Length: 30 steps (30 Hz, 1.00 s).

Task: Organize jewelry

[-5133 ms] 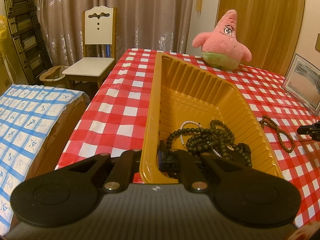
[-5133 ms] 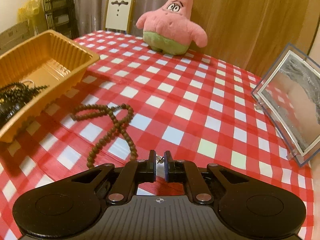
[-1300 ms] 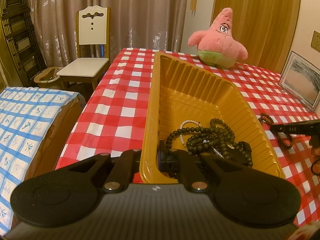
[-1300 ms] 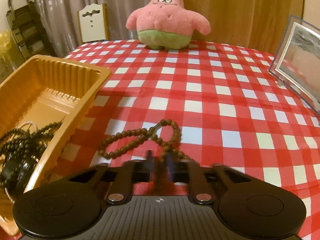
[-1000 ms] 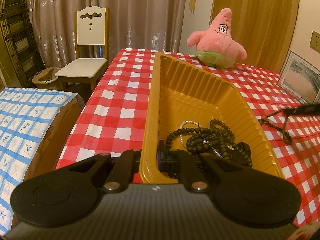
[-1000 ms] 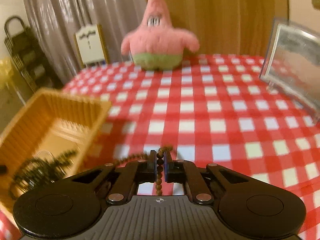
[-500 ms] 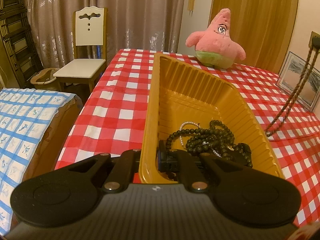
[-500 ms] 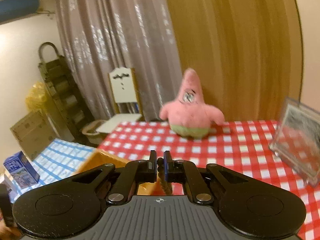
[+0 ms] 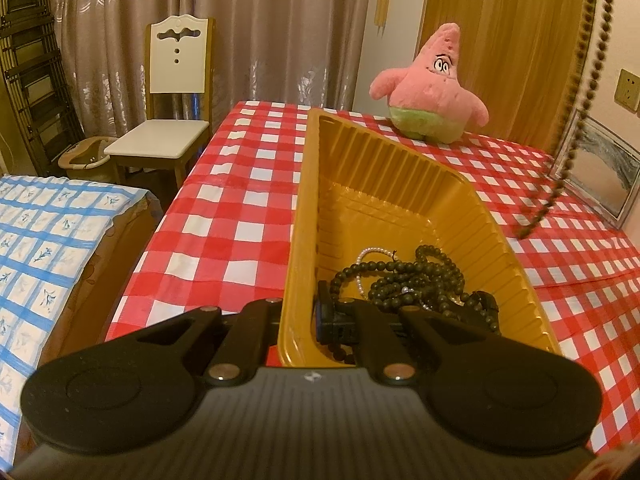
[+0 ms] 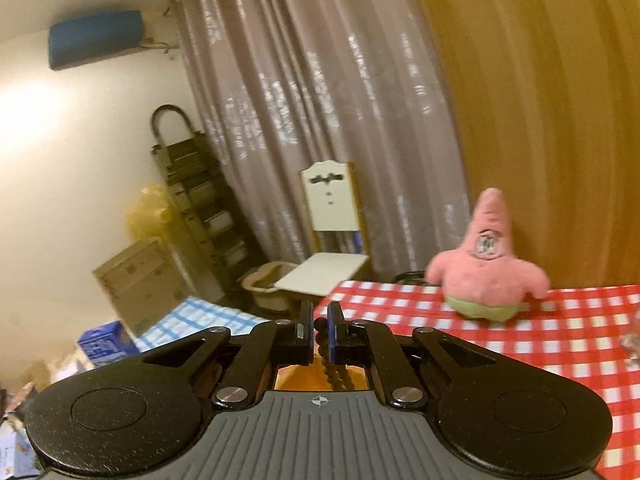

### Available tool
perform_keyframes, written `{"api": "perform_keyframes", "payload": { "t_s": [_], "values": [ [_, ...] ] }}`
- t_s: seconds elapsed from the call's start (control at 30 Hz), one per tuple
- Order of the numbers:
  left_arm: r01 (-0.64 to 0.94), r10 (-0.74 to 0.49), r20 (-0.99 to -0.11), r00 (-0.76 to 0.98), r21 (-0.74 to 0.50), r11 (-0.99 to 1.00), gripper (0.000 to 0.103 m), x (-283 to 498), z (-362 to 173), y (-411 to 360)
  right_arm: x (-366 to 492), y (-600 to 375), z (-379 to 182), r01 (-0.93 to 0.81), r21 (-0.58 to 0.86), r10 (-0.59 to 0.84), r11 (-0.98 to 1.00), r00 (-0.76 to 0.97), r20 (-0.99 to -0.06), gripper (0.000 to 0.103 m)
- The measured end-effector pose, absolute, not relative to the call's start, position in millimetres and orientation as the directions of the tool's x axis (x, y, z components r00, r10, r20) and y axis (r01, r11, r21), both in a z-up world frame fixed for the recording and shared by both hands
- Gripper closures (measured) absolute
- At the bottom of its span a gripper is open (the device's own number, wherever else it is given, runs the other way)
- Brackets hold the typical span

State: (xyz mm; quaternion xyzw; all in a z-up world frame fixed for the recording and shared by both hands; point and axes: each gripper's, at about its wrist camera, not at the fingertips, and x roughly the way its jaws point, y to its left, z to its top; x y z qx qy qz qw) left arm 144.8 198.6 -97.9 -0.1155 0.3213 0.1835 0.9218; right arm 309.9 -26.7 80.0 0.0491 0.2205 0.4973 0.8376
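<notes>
Inside, the yellow tray [image 9: 400,216] holds dark bead strands [image 9: 404,280].

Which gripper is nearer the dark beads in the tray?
Left. The left gripper is clamped on the yellow tray's near wall, right beside the dark beads. The right gripper is raised, holding the brown bead strand.

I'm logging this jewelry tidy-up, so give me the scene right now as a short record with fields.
surface: table with red and white checked cloth
container: yellow tray
in tray: dark bead strands, white bead strand
left tongs: shut on the tray's near wall
right tongs: shut on brown bead necklace, which hangs clear of the table
bystanders: pink star plush, framed picture
</notes>
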Motion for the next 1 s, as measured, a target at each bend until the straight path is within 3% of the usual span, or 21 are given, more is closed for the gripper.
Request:
{"api": "perform_keyframes", "payload": {
  "t_s": [0.2,0.6,0.8,0.83,0.9,0.93,0.97,1.0],
  "values": [
    [-0.414,0.262,-0.633,0.728,-0.101,0.905,0.099,144.0,-97.8,198.4,301.9,11.4,65.3,-0.834,0.336,0.879,0.437,0.318,-0.354,0.097],
    [-0.413,0.260,-0.635,0.727,-0.103,0.905,0.099,143.4,-97.9,198.7,305.1,43.0,-35.6,-0.779,0.337,0.759,0.529,0.257,-0.598,0.096],
    [-0.411,0.258,-0.638,0.725,-0.100,0.906,0.099,143.8,-98.8,199.2,300.6,38.7,-25.5,-0.801,0.345,0.807,0.489,0.265,-0.528,0.096],
    [-0.410,0.258,-0.638,0.725,-0.099,0.907,0.099,143.8,-99.1,199.2,298.6,37.3,-20.9,-0.807,0.345,0.817,0.478,0.265,-0.512,0.093],
    [-0.410,0.258,-0.639,0.725,-0.099,0.907,0.099,143.7,-99.4,199.3,296.0,33.9,-14.0,-0.811,0.343,0.826,0.474,0.274,-0.492,0.073],
    [-0.410,0.258,-0.639,0.725,-0.099,0.907,0.099,143.7,-99.3,199.1,295.6,31.2,-12.4,-0.808,0.341,0.825,0.481,0.284,-0.489,0.053],
    [-0.410,0.259,-0.639,0.724,-0.098,0.907,0.099,143.7,-99.3,199.1,295.1,28.2,-11.9,-0.803,0.339,0.821,0.491,0.296,-0.488,0.044],
    [-0.410,0.258,-0.639,0.724,-0.098,0.907,0.099,143.9,-99.4,199.0,294.8,25.2,-12.5,-0.797,0.334,0.816,0.503,0.310,-0.488,0.044]
  ]
}}
